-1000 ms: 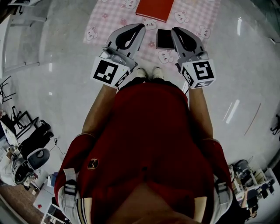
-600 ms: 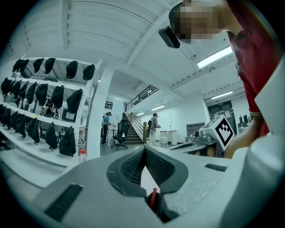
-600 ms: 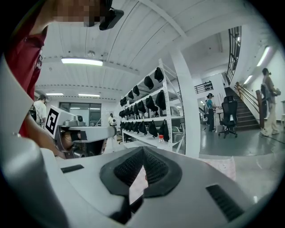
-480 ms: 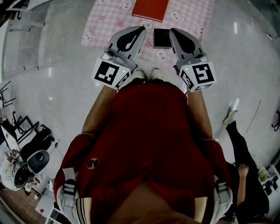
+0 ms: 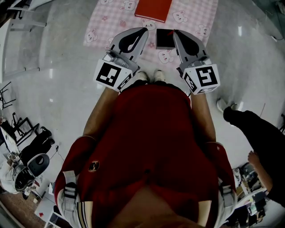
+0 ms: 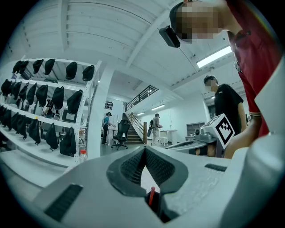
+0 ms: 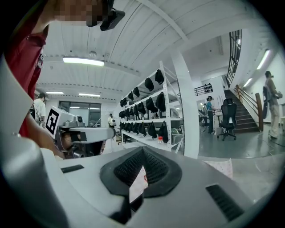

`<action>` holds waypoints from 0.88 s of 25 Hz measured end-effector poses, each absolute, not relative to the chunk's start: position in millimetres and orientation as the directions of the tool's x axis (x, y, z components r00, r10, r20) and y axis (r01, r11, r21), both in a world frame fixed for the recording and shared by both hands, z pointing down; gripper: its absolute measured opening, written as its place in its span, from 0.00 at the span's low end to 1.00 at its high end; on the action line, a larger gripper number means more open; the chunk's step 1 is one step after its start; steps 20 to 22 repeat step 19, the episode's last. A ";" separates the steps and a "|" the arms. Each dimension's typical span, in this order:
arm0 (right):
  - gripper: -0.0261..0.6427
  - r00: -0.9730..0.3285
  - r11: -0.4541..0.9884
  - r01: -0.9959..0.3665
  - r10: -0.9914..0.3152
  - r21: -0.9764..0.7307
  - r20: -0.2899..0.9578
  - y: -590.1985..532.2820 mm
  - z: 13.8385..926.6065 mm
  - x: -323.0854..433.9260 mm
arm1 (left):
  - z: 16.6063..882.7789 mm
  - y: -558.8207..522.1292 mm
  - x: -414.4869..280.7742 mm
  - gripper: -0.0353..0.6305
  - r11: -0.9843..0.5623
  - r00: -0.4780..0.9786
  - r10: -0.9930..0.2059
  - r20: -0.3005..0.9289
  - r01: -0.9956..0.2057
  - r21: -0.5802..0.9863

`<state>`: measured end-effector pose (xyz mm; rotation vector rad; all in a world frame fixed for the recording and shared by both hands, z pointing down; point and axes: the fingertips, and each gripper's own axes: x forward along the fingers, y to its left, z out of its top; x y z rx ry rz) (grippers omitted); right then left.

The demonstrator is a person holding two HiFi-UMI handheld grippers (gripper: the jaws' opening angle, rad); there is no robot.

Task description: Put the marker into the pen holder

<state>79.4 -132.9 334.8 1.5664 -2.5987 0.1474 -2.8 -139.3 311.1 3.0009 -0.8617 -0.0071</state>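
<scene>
I see no marker in any view. A black square box [image 5: 165,39] stands on a pink checked mat [image 5: 107,20] on the floor, next to a red book [image 5: 153,9]. My left gripper [image 5: 143,30] hangs over the mat's near edge, jaws shut tip to tip [image 6: 144,149] with nothing between the pads. A thin red sliver [image 6: 152,195] shows through the gap below the pads. My right gripper [image 5: 175,31] hovers just right of the black box. Its jaws are also shut [image 7: 142,150] and hold nothing.
Pale glossy floor [image 5: 58,53] surrounds the mat. A person in black [image 5: 256,133] stands close at my right. Both gripper views look level across a hall with white shelves of black bags [image 7: 147,107], a staircase [image 7: 247,111] and office chairs.
A person in black has walked into the head view at the right. Both grippers have stayed over the mat's near edge.
</scene>
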 end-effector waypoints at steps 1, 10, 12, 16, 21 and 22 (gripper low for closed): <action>0.04 -0.466 0.467 -0.884 -0.874 -0.028 0.138 -134.5 334.5 77.9 | 311.1 -140.7 -4.2 0.06 -0.847 0.848 -0.531 0.001 -0.530 0.021; 0.04 -0.458 0.458 -0.888 -0.877 -0.032 0.145 -139.8 340.1 79.0 | 313.1 -146.5 -8.1 0.06 -0.847 0.847 -0.531 0.001 -0.531 0.021; 0.04 -0.455 0.455 -0.890 -0.878 -0.034 0.146 -140.5 341.5 80.6 | 313.7 -147.3 -7.6 0.06 -0.847 0.847 -0.531 0.002 -0.531 0.021; 0.04 -0.448 0.448 -0.893 -0.881 -0.039 0.148 -141.4 344.5 84.8 | 315.0 -148.2 -6.1 0.06 -0.847 0.847 -0.531 0.005 -0.531 0.019; 0.04 -0.443 0.442 -0.896 -0.884 -0.043 0.150 -141.3 346.0 87.6 | 315.2 -148.1 -5.6 0.06 -0.847 0.847 -0.531 0.005 -0.531 0.019; 0.04 -0.443 0.442 -0.896 -0.884 -0.043 0.150 -141.3 346.0 87.6 | 315.2 -148.1 -5.6 0.06 -0.847 0.847 -0.531 0.005 -0.531 0.019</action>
